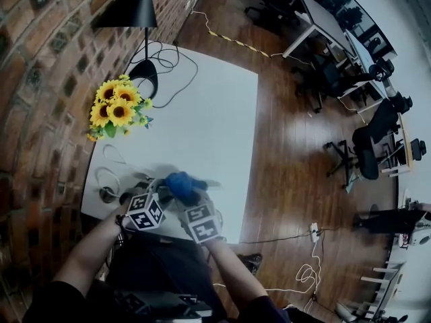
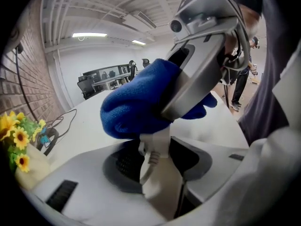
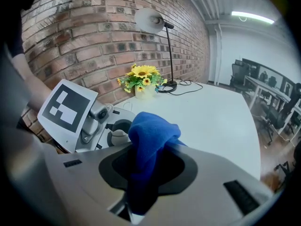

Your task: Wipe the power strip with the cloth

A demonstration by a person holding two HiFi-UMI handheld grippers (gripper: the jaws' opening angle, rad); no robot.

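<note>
Your left gripper (image 1: 160, 192) is closed on the power strip (image 2: 157, 145), gripping the white body at the end where a ribbed cord sleeve comes out. It holds the strip lifted and standing up from the jaws, above the near edge of the desk (image 1: 215, 113). Your right gripper (image 1: 190, 200) stands narrow and pinches a gathered fold of the blue cloth (image 2: 136, 109). The bunched cloth sits on the strip's upper end, touching it.

The strip looks like hard, smooth plastic: stiff, probably light, and likely to twist or slide between the pads if you press sideways with the cloth. Its cord trails off and may tug as you turn it. Your hold near the cord end seems sensible, since it leaves the rest of the body free for wiping. The cloth is soft and limp. Only the wad sticking out past the jaws will do any work, so grip it by a thick fold.

No brand, label or rating text is readable on the strip or the cloth. The only print in view is the black-and-white square markers on the 2 gripper cubes, which carry no letters.

The sunflowers (image 1: 118, 106) stand at the desk's left edge and the lamp (image 1: 135, 19) at its far left corner, both well apart from the work.
</note>
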